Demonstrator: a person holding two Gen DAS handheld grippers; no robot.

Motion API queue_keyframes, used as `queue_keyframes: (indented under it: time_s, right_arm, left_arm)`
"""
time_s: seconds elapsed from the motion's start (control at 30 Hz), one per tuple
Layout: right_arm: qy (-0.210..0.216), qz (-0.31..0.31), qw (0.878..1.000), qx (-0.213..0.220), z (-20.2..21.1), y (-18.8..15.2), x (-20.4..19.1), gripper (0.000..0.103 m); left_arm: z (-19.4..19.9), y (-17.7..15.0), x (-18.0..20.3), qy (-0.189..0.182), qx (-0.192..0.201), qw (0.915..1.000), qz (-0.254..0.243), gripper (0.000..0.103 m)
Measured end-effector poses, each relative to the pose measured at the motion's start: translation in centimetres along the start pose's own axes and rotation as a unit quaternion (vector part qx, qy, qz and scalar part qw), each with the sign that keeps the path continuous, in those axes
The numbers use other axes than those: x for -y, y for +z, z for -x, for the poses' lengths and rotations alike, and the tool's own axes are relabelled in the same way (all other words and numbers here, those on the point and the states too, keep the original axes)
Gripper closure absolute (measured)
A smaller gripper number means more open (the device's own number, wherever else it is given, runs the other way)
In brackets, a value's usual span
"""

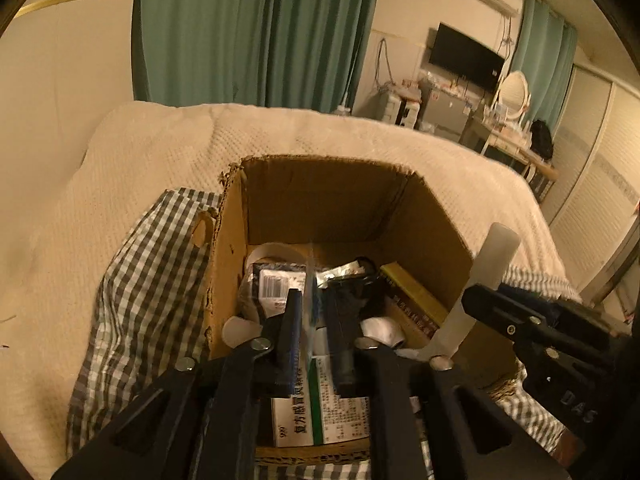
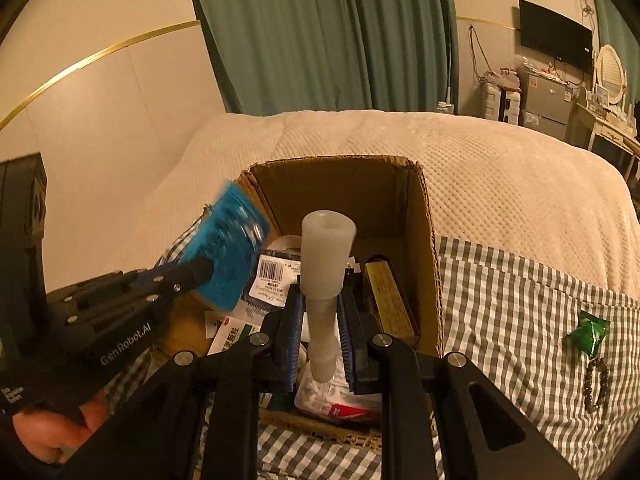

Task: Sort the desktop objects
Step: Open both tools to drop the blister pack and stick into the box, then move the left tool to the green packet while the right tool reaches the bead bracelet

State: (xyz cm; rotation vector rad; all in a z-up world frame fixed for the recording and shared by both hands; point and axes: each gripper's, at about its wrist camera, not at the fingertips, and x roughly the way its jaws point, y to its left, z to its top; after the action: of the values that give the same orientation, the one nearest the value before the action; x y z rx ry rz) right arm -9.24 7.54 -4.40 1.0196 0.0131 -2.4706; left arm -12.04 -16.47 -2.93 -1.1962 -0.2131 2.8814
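Both grippers over the cardboard box (image 2: pixel 416 216), which sits on the checked cloth (image 2: pixel 520 300) spread on the quilted bedcover (image 2: pixel 440 148).

Right gripper (image 2: pixel 319 322): fingers clamped on the narrow stem of a whitish plastic tube (image 2: pixel 328 256), flared end up, tilted slightly, above the box's near right part. Left gripper (image 1: pixel 311 320): fingers closed on a thin blue packet (image 2: pixel 230 256), seen edge-on between them, above the box's left wall.

Box holds a barcode-labelled pack (image 2: pixel 274 276), a yellow-and-dark carton (image 2: pixel 386 300) along the right wall, a green-and-white medicine box (image 1: pixel 320 408) at the near edge, and other small items.

Step in hand, by my reading: dropping both items into the box. To do it well, lower each piece inside the walls before letting go; the packet hangs over the left wall and should move inward first, or it may land on the rim and slide onto the cloth. Release the tube low so it doesn't bounce off the carton. Keep the two grippers apart; they are near each other.

Views differ. The right wrist camera shows the packet's blue face, blurred, and leftovers near the cloth's right edge: a green wrapper (image 2: pixel 588 334) and a bead string (image 2: pixel 596 384). The left wrist camera shows the medicine box's print and only the packet's thin edge.
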Motion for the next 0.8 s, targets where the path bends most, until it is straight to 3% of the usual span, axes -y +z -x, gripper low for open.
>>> queue_keyframes:
  time_s: [0.03,0.07,0.1,0.3,0.43,0.57,0.8]
  right_arm:
    - [0.0,-0.003,1.0,0.001,-0.2,0.0,0.0,0.067]
    - [-0.001,-0.01,1.0,0.001,-0.3,0.1,0.3,0.049]
    - [-0.006,-0.017,1.0,0.005,-0.2,0.1,0.5,0.024]
    - [-0.022,-0.043,0.997,0.062,3.2,0.3,2.9,0.023]
    - [-0.056,-0.047,0.994,0.079,6.0,-0.2,5.8,0.023]
    - [-0.098,-0.051,0.99,0.087,8.5,-1.2,8.8,0.023]
    - [-0.164,-0.092,0.979,0.083,12.1,-5.1,15.9,0.023]
  left_arm:
    - [-0.1,0.0,0.1,0.004,-0.005,1.0,-0.003,0.05]
    - [0.0,0.0,0.2,0.008,-0.002,1.0,-0.006,0.034]
    - [0.5,-0.2,0.3,0.01,0.011,0.9998,-0.009,0.031]
    - [1.0,-0.4,2.6,0.008,0.021,0.9991,-0.036,0.029]
    - [1.5,-0.6,5.8,-0.007,0.027,0.9983,-0.051,0.02]
    - [1.8,-0.9,9.4,-0.026,0.032,0.9974,-0.059,0.013]
    - [-0.4,-2.4,17.5,-0.059,0.002,0.9938,-0.095,0.01]
